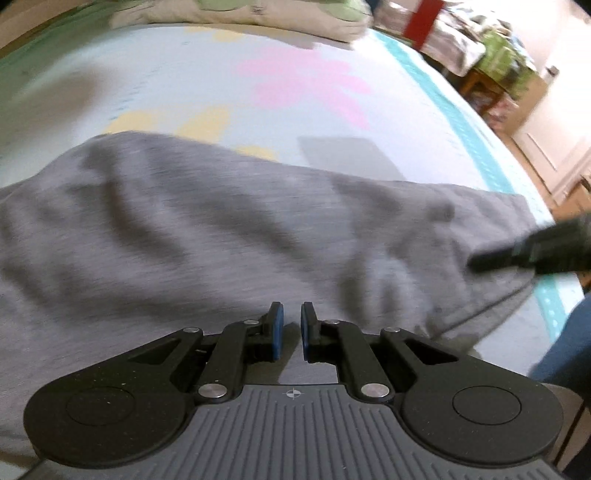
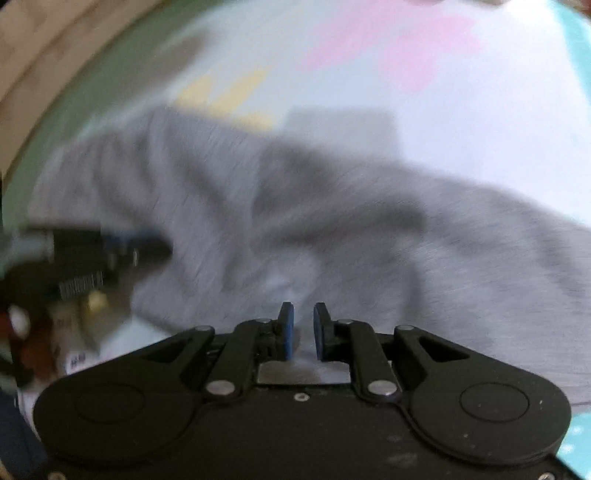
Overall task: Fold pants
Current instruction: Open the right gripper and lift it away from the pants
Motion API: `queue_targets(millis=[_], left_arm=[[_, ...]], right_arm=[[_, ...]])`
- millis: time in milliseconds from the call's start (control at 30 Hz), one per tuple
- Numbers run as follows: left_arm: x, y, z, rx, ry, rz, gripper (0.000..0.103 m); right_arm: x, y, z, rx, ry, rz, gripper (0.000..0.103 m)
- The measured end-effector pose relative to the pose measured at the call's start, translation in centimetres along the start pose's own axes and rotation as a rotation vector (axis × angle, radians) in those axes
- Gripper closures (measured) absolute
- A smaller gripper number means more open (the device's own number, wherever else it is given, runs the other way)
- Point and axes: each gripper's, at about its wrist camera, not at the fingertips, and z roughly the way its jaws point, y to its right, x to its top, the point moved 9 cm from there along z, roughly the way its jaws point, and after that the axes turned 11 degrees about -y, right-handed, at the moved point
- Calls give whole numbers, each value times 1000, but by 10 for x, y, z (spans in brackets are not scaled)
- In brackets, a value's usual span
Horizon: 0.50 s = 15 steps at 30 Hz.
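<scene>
The jaws of the left gripper [image 1: 291, 325] are seen nearly closed, a narrow gap left between the blue pads [image 1: 277, 328], with nothing pinched. The jaws of the right gripper [image 2: 303, 328] are likewise held slightly apart and empty. Directly ahead at twelve o'clock in both wrist views, the grey pants [image 1: 229, 229] are spread, creased, across the patterned bed sheet [image 1: 207, 77], one end reaching toward three o'clock in the left view. A flat grey rectangle [image 1: 347, 155] is seen on the sheet beyond them, pillows [image 1: 240, 18] farther off at twelve. Heavy blur marks both frames. The fold would likely be served best if the jaws were opened wider, the near edge gripped at two matching points, and the cloth carried over evenly so that wrinkles are not trapped.
</scene>
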Motion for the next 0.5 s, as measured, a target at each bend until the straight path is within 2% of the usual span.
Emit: queue_targets(millis=[133, 233, 333, 400, 500], left_arm=[[4, 24, 16, -16, -21, 55, 93], [-2, 29, 31, -17, -60, 75, 93], [-2, 29, 33, -15, -53, 89, 93], [0, 24, 33, -39, -63, 64, 93], [3, 17, 34, -73, -79, 22, 93]], right_arm=[[-5, 70, -57, -105, 146, 125, 86], [-21, 131, -93, -202, 202, 225, 72], [-45, 185, -117, -268, 231, 329, 68], [-62, 217, -127, -290, 251, 399, 65], [-78, 250, -125, -275, 260, 501, 62]])
